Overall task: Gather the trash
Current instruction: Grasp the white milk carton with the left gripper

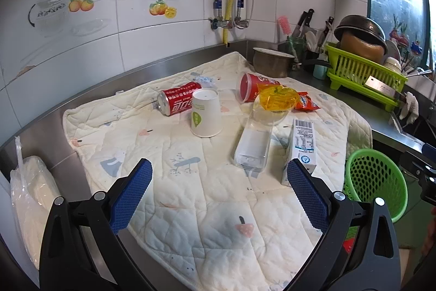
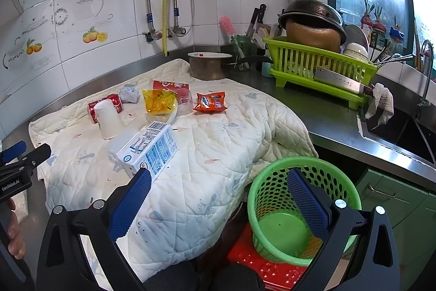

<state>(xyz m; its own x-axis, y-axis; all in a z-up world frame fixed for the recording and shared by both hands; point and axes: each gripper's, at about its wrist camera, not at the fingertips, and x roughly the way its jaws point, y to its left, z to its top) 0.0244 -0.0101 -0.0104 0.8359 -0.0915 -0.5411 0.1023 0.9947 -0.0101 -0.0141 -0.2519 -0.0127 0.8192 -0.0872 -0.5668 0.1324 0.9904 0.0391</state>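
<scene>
Trash lies on a quilted white cloth [image 1: 207,198]: a red cola can [image 1: 178,98] on its side, an upturned white paper cup [image 1: 205,113], a red cup [image 1: 254,90] on its side, a yellow wrapper [image 1: 278,98], an orange snack packet [image 1: 306,102], a clear plastic bottle [image 1: 253,143] and a white-blue carton [image 1: 301,149]. A green mesh basket [image 2: 294,212] stands below the counter edge on a red stool. My left gripper [image 1: 219,175] is open and empty over the cloth. My right gripper [image 2: 218,183] is open and empty, its right finger over the basket [image 1: 374,179], its left by the carton [image 2: 150,146].
A metal pot [image 1: 272,62], a jar of utensils, and a green dish rack [image 2: 318,67] with bowls and a cleaver stand at the back right. A sink [image 2: 403,132] is at the right. A bagged white bundle [image 1: 30,198] lies at the counter's left.
</scene>
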